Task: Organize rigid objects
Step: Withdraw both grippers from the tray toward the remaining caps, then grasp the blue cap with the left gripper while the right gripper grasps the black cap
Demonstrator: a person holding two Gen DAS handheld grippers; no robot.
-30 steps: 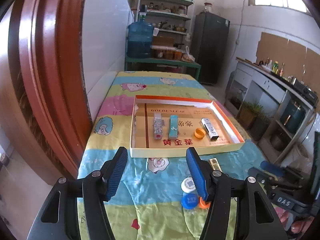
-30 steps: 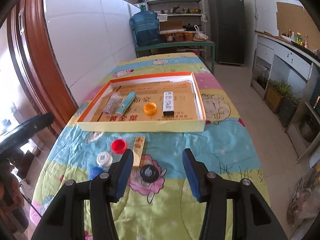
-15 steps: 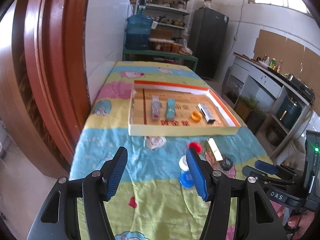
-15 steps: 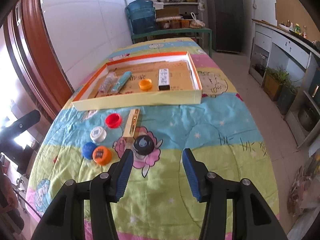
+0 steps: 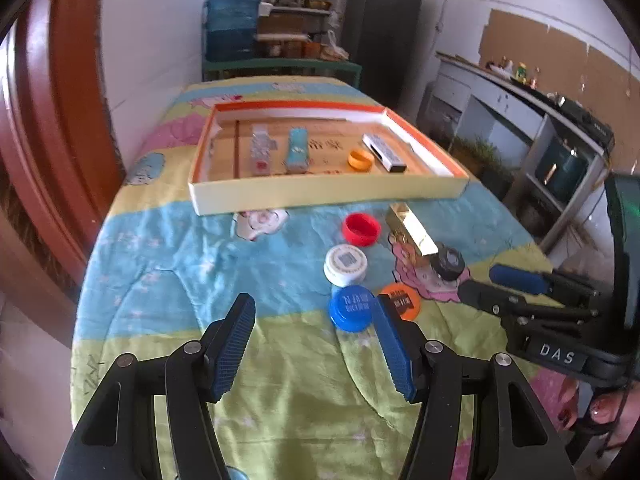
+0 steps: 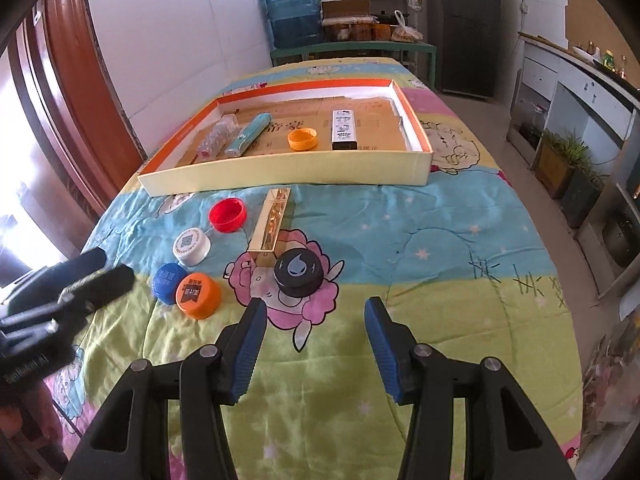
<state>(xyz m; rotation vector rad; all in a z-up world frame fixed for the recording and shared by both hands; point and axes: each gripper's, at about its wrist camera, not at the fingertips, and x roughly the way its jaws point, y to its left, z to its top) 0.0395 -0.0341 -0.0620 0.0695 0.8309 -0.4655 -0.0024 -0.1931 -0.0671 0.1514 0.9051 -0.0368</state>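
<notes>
A table (image 6: 440,240) covered in a pastel cartoon cloth holds a shallow tray (image 6: 288,172) at its far side. Inside the tray lie a clear case, a teal case, an orange cap (image 6: 303,139) and a black-and-white box (image 6: 344,129). On the cloth in front of the tray sit a red cap (image 6: 227,215), white cap (image 6: 191,246), blue cap (image 6: 169,278), orange lid (image 6: 198,294), gold bar (image 6: 272,225) and black cap (image 6: 298,273). The right gripper (image 6: 314,312) hovers with fingers spread and empty, the black cap just ahead between them. The left gripper (image 5: 314,320) is likewise released and empty, the blue cap beside its right finger (image 5: 394,350).
</notes>
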